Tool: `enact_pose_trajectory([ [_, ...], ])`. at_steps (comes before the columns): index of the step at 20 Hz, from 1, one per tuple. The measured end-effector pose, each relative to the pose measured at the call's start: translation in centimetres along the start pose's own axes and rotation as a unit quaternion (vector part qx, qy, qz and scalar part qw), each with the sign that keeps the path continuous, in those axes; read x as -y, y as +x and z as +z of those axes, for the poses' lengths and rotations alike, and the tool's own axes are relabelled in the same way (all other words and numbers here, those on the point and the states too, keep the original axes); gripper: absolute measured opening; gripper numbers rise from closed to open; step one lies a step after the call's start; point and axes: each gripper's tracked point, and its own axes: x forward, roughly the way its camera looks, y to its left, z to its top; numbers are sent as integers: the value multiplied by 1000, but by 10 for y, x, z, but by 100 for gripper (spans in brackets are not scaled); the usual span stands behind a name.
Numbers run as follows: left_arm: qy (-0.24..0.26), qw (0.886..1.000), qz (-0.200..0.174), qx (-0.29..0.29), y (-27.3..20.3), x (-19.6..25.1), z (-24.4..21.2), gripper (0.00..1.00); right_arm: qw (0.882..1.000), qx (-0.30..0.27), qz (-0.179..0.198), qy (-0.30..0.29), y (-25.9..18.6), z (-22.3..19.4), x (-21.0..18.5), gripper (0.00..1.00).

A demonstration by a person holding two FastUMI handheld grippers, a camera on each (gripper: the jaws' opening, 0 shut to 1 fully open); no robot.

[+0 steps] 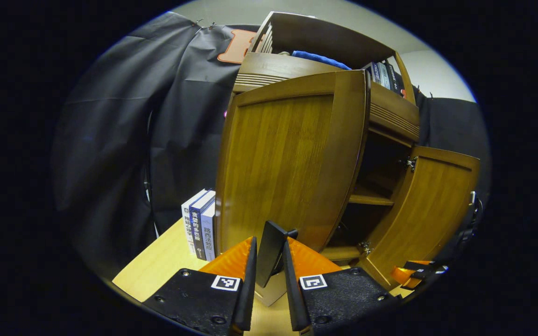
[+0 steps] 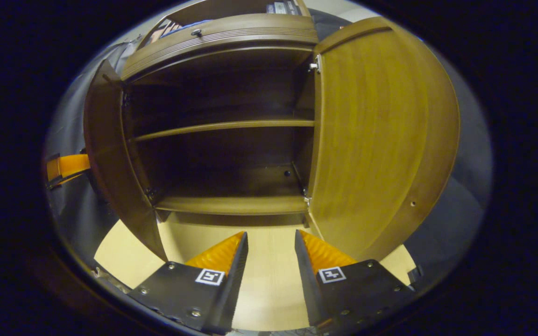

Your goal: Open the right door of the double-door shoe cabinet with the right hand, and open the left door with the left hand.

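Step in hand: opening the left door [image 1: 287, 163]. The left gripper [image 1: 269, 266] has its fingers closed on a dark handle [image 1: 271, 249] at the door's lower edge; the door panel rises directly ahead of and above the fingers, swung well out from the cabinet [image 1: 381, 116].

The right door [image 2: 381, 140] stands fully swung out, ahead and to the right of the right gripper [image 2: 269, 261]. Its fingers are spread apart and grip nothing, with bare counter [image 2: 269, 289] between them. The inner shelf [image 2: 224, 126] lies straight ahead.

Judgement: both doors appear open, so the task is nearly complete. The next move calls for releasing the handle and backing the left gripper clear without nudging the door shut.
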Motion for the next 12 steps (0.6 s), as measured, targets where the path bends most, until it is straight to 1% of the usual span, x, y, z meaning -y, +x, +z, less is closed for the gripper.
enact_pose_trajectory([
  [3,6,1000,13,0,-5,-10,1,33,1000,-4,10,7,6,-3,-8,59],
  [12,14,1000,18,0,-9,-19,1,34,1000,-13,22,10,14,-8,-21,59],
])
